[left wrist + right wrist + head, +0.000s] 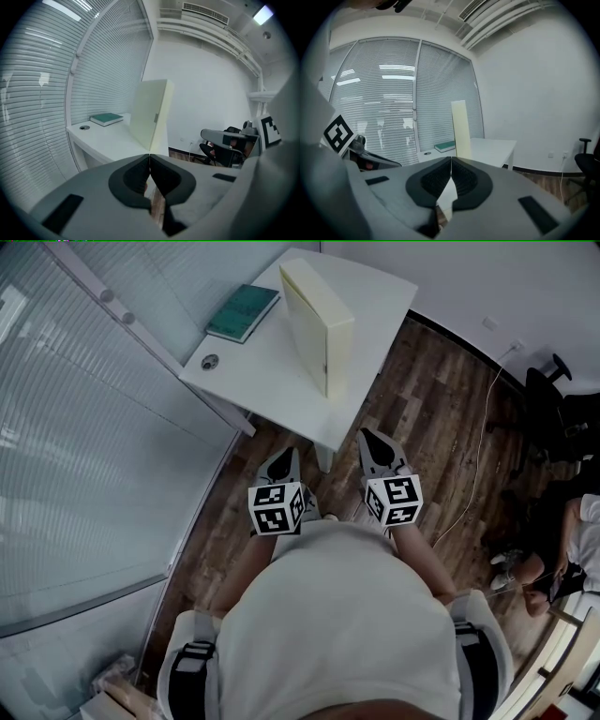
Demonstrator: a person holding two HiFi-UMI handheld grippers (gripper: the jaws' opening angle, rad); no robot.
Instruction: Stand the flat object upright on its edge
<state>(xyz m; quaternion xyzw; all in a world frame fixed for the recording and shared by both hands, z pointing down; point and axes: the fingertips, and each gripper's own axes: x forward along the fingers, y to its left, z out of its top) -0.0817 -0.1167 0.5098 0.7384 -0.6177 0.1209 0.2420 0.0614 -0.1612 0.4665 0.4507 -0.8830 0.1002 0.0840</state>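
Two sets of fingers, both closed and empty: my left gripper and right gripper hang just short of the worktop, angled slightly down. The cream panel stands upright on that worktop, apart from both.

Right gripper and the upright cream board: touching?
Apart. Head view: right gripper hangs off the table's near edge, well clear of the cream board.

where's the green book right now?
In the head view the green book lies flat at the far-left corner of the white table, just left of the upright cream panel and beyond the round cable hole.
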